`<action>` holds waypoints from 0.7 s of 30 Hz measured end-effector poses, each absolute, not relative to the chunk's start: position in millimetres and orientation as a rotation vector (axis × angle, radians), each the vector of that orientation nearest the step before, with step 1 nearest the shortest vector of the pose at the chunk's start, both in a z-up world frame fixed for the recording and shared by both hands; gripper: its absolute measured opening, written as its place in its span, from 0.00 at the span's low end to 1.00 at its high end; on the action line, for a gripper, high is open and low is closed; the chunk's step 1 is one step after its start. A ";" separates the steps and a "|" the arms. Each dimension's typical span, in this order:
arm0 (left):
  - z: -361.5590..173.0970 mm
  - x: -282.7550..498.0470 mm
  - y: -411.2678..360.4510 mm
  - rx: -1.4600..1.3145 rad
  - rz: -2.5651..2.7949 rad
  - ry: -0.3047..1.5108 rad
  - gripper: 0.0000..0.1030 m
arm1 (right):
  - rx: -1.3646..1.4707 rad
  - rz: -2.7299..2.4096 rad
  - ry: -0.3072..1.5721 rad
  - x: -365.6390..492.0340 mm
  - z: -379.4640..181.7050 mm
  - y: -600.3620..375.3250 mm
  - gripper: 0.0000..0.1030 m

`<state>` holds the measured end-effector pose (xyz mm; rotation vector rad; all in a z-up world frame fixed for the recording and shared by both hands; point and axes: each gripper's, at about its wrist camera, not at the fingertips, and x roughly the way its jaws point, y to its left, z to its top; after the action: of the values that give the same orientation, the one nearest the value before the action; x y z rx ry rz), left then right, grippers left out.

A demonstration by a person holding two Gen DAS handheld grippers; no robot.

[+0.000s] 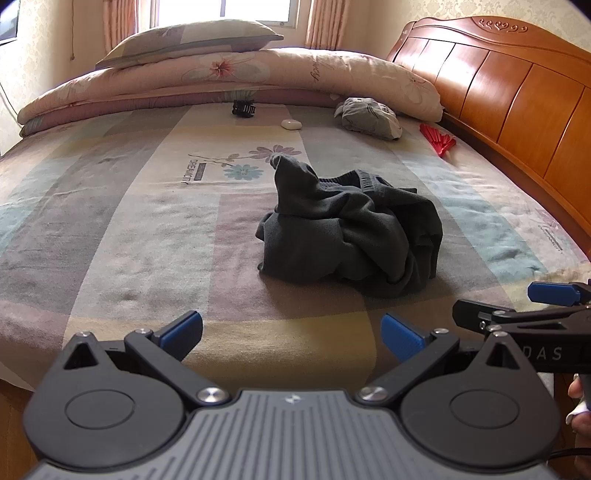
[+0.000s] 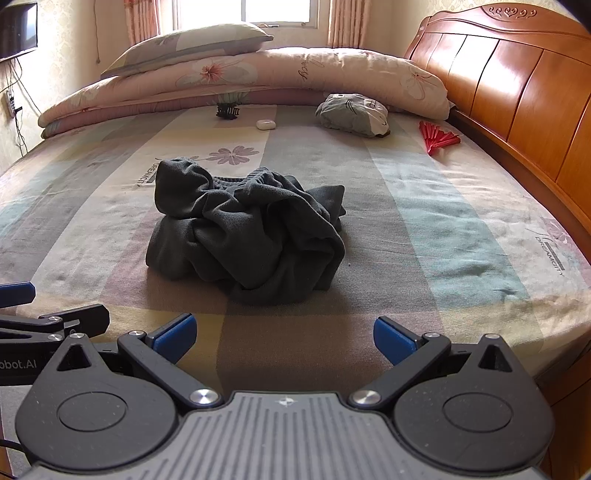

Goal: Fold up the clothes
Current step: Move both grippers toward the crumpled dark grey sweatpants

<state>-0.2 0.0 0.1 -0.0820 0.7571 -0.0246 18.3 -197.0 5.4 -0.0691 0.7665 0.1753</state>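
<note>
The left gripper (image 1: 291, 334) points forward and downward, jaws fully spread, nothing between the blue pads (image 1: 183, 328). The right gripper (image 2: 284, 336) sits just beside it at the right, same pitch, jaws equally wide, empty.

One dark garment (image 2: 247, 229), two hand-held grippers (image 1: 291, 334).

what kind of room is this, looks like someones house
Most likely a home bedroom: a bed with a carved wooden headboard, a folded floral quilt with a pillow on top, and a curtained window behind.
</note>
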 end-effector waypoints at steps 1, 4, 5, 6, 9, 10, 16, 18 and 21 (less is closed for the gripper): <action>0.2 -0.7 0.0 -0.084 -0.025 0.753 0.99 | -0.069 0.175 0.767 18.4 5.3 -197.1 1.00; -0.3 -2.0 -1.5 -0.077 -0.022 0.753 0.99 | -0.070 0.176 0.769 18.5 4.7 -197.6 1.00; -1.7 -2.4 -2.7 -0.075 -0.021 0.754 0.99 | -0.070 0.176 0.770 18.5 4.5 -197.8 1.00; -2.7 -1.5 -2.8 -0.076 -0.022 0.758 0.99 | -0.070 0.176 0.771 18.6 4.3 -198.0 1.00; -2.2 1.2 -2.0 -0.085 -0.028 0.772 0.99 | -0.066 0.175 0.772 19.4 5.5 -198.5 1.00; -2.0 2.0 0.1 -0.090 -0.030 0.773 0.99 | -0.065 0.177 0.771 19.4 5.3 -198.6 1.00; -4.1 2.3 -0.7 -0.085 -0.023 0.774 0.99 | -0.054 0.181 0.772 19.6 3.6 -200.9 1.00; -4.9 3.1 -1.0 -0.083 -0.023 0.777 0.99 | -0.051 0.183 0.775 19.9 2.9 -201.6 1.00; -6.3 4.0 -1.4 -0.082 -0.019 0.780 0.99 | -0.048 0.187 0.778 20.9 2.2 -201.8 1.00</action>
<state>4.0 -1.4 -6.3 -0.0815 0.7805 -0.0194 20.9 -201.8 2.2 -0.0480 0.7779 0.1868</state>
